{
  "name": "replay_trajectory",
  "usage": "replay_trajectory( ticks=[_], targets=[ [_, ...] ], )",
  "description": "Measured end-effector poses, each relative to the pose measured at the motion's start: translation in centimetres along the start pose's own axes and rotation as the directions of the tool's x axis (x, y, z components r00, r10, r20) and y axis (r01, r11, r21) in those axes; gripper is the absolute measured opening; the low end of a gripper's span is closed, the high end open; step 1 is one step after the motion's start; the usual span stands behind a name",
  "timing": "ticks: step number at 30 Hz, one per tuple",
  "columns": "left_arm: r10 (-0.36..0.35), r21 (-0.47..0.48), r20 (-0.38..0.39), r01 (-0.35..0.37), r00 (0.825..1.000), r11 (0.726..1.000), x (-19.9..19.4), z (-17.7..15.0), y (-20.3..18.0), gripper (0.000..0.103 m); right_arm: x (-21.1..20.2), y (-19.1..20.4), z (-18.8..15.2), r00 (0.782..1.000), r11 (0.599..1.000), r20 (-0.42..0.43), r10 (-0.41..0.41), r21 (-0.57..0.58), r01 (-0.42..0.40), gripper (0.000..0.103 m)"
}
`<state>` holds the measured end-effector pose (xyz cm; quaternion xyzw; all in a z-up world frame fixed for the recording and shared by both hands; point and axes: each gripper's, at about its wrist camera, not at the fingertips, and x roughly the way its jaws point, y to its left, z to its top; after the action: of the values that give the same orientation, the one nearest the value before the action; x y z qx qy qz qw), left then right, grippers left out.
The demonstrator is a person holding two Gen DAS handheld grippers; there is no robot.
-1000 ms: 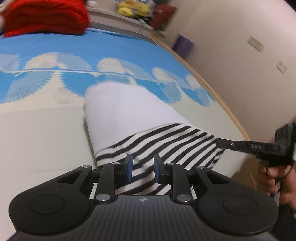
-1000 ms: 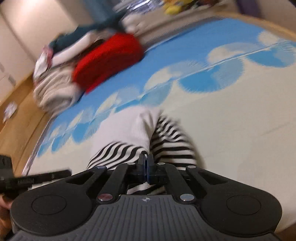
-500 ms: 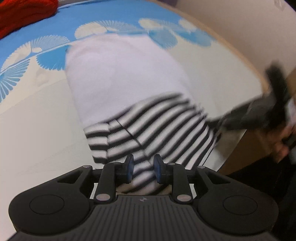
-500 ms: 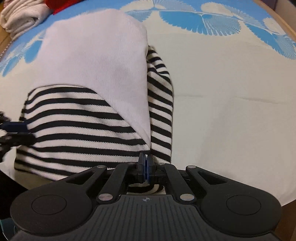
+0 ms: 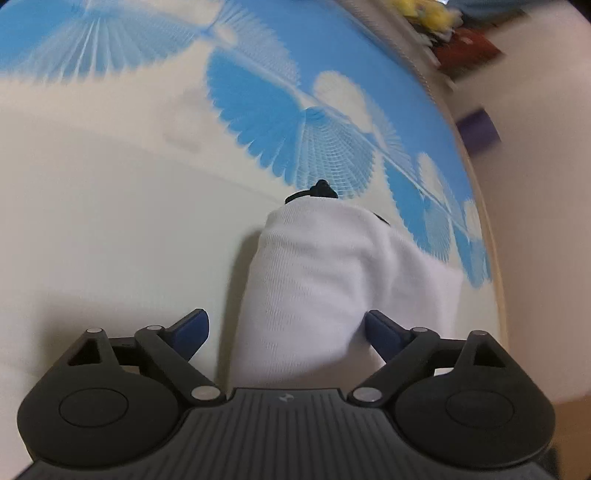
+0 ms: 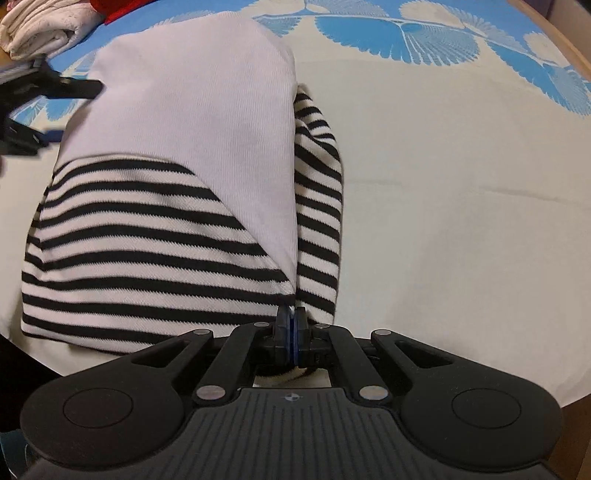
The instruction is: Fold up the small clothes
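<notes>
A small garment (image 6: 184, 122), white on top with black-and-white stripes below, lies folded on the cream and blue fan-patterned mat (image 6: 461, 184). My right gripper (image 6: 291, 325) is shut on its near striped corner, and striped cloth shows under the pads. In the left wrist view my left gripper (image 5: 286, 328) has its jaws opening wide. The white cloth (image 5: 314, 288) lies between them, with the left pad apart from it. A small black bit (image 5: 319, 190) pokes out at the cloth's far end. The left gripper's fingers (image 6: 74, 88) show at the garment's left edge.
A rolled cream cloth (image 6: 40, 33) and a red one (image 6: 114, 9) lie at the mat's far left. The mat's wooden edge (image 6: 569, 48) runs along the right. A purple object (image 5: 478, 129) and yellow things (image 5: 436, 14) sit beyond the mat by the wall.
My left gripper's jaws have spread from a narrow gap to wide, and it has moved off the striped hem to the white part. The right gripper sank earlier, then stayed shut and still.
</notes>
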<state>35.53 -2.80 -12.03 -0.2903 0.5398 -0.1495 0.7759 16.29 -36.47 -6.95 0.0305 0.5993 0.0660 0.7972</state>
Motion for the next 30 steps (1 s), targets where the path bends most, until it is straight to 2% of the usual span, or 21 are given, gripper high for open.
replay_trajectory(
  ticks=[1,3,4,7,9,10,11,13,15,17,19,21,22,23,24,25,28,30],
  targets=[
    [-0.020,0.005,-0.002,0.020,1.000,1.000,0.5,0.1,0.4,0.094,0.2,-0.1,0.1,1.000,1.000,-0.003,-0.001,-0.003,0.001,0.000],
    [-0.029,0.031,0.015,0.029,0.999,0.999,1.3,0.7,0.5,0.084,0.4,0.0,0.1,1.000,1.000,-0.008,-0.005,-0.014,0.005,0.000],
    [-0.059,0.031,0.021,0.059,0.998,0.998,1.6,0.9,0.6,0.072,0.4,0.1,0.1,1.000,1.000,-0.010,-0.006,-0.017,0.006,0.000],
    [-0.095,-0.009,0.030,0.095,0.995,0.995,2.7,1.5,1.1,0.064,0.4,0.3,0.3,1.000,1.000,-0.011,-0.005,-0.017,0.005,0.000],
    [-0.110,-0.011,0.031,0.111,0.993,0.994,2.9,1.6,1.0,0.052,0.3,0.3,0.4,1.000,1.000,-0.008,-0.004,-0.009,0.004,0.000],
    [-0.120,-0.013,0.032,0.120,0.992,0.993,2.9,1.7,0.9,0.041,0.2,0.3,0.4,1.000,1.000,-0.007,-0.003,-0.004,0.003,0.000],
    [-0.128,-0.018,0.034,0.129,0.991,0.991,2.6,1.9,0.8,0.035,0.1,0.4,0.5,1.000,1.000,-0.004,0.000,0.003,0.000,0.000],
    [-0.147,-0.026,0.051,0.148,0.988,0.989,1.4,2.5,0.3,0.032,-0.4,0.5,0.5,1.000,1.000,0.012,0.005,0.012,-0.005,0.000],
    [-0.148,0.042,0.103,0.144,0.984,0.989,-0.9,3.3,-0.7,0.031,-1.1,0.8,0.8,0.999,1.000,0.048,0.011,0.017,-0.012,0.000],
    [-0.129,0.118,0.171,0.109,0.977,0.987,-3.9,4.3,-1.2,0.032,-1.8,1.2,1.2,0.995,0.999,0.095,0.037,0.024,-0.039,0.000],
    [-0.110,0.144,0.216,0.080,0.970,0.986,-6.2,5.2,-0.7,0.035,-2.5,1.9,1.7,0.986,0.996,0.147,0.078,0.022,-0.082,0.000],
    [-0.062,0.149,0.260,0.023,0.964,0.989,-7.9,6.2,0.4,0.043,-2.9,3.1,2.2,0.972,0.992,0.198,0.124,0.000,-0.127,0.000],
    [-0.022,0.138,0.285,-0.019,0.958,0.990,-8.5,6.5,1.0,0.054,-3.0,3.9,2.5,0.967,0.990,0.214,0.141,-0.019,-0.140,0.000],
    [0.033,0.117,0.329,-0.075,0.944,0.990,-9.2,6.6,1.4,0.059,-2.9,4.8,2.8,0.962,0.988,0.224,0.155,-0.044,-0.149,0.000],
    [0.073,0.104,0.366,-0.118,0.928,0.988,-10.0,6.5,1.7,0.060,-2.8,5.7,3.1,0.961,0.987,0.226,0.161,-0.062,-0.151,0.000],
    [0.072,0.122,0.378,-0.127,0.923,0.984,-10.6,6.3,1.8,0.060,-2.6,6.6,3.3,0.961,0.986,0.227,0.160,-0.082,-0.145,0.000],
    [0.036,0.209,0.352,-0.117,0.935,0.971,-13.4,4.7,0.9,0.060,-1.6,8.3,4.0,0.969,0.989,0.211,0.126,-0.105,-0.105,0.000],
    [0.045,0.267,0.287,-0.125,0.957,0.956,-14.6,3.2,-0.3,0.060,-1.2,8.3,4.3,0.974,0.994,0.210,0.087,-0.083,-0.071,0.000]
  ],
)
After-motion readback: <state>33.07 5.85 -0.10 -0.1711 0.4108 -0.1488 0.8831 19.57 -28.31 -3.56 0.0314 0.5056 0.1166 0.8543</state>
